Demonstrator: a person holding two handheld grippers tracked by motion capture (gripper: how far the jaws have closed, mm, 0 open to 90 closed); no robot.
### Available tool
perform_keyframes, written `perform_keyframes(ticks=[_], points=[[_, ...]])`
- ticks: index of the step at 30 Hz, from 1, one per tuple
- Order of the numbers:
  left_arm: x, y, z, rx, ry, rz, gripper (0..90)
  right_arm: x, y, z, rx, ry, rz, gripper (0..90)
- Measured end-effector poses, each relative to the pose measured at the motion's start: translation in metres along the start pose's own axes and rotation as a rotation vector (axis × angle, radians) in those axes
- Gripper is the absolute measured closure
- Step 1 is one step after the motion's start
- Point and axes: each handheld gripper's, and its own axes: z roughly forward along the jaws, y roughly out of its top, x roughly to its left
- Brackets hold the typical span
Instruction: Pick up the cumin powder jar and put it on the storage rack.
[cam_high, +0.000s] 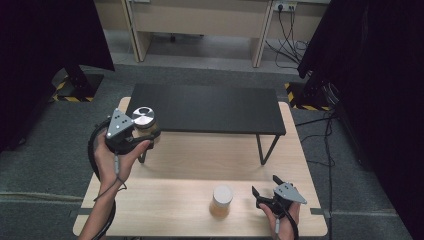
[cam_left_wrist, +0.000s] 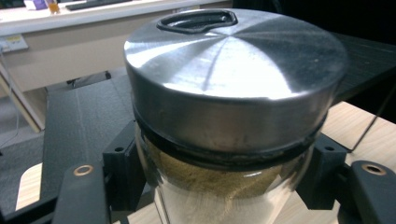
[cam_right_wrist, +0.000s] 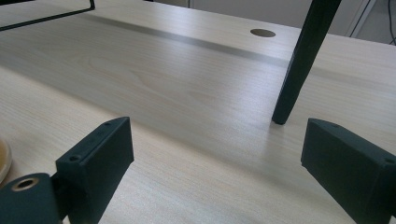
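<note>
The left gripper (cam_high: 131, 131) is clamped on a glass jar with a brushed metal lid and brown powder inside (cam_high: 144, 121), and holds it up at the near left corner of the low black shelf with thin metal legs (cam_high: 210, 108). In the left gripper view the two black jaws press the glass wall on both sides just under the lid, and the jar (cam_left_wrist: 233, 121) stands upright between them, with its long axis vertical. The shelf top lies directly beyond the jar and to its right, so I judge that the coming move depends on this one relation: the jar bottom must be above the shelf surface before it goes forward. Whether it is already high enough, I cannot tell. The right gripper (cam_high: 272, 192) rests low on the light wooden table (cam_high: 170, 200) with its jaws wide apart and nothing between them. A second jar with a pale lid and amber content (cam_high: 221, 200) stands just to its left, so the right hand is clearly the nearer one to it.
</note>
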Motion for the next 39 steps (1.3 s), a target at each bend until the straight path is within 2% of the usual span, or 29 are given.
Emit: perform_keyframes(ticks=[8,17,23,28,35,36,39], points=[[0.005,0.015,0.012,0.016,0.028,0.009,30.5,0.0,0.0,0.0,-0.002,0.0,0.0,9.5],[0.011,0.025,0.026,0.031,0.049,-0.004,30.5,0.0,-0.001,0.0,-0.003,0.001,-0.003,9.5],[0.015,0.034,0.039,0.049,0.086,-0.003,30.5,0.0,-0.001,0.0,-0.004,0.002,0.003,9.5],[0.017,0.037,0.045,0.062,0.108,0.002,30.5,0.0,-0.001,0.0,-0.004,0.001,-0.002,9.5],[0.023,0.041,0.055,0.067,0.126,-0.013,30.5,0.001,0.0,0.0,0.001,0.0,-0.005,9.5],[0.023,0.042,0.06,0.071,0.141,-0.014,30.5,0.001,0.0,0.0,0.001,-0.001,-0.006,9.5],[0.024,0.04,0.065,0.068,0.152,-0.023,30.5,0.001,0.0,0.0,0.001,-0.001,-0.006,9.5]])
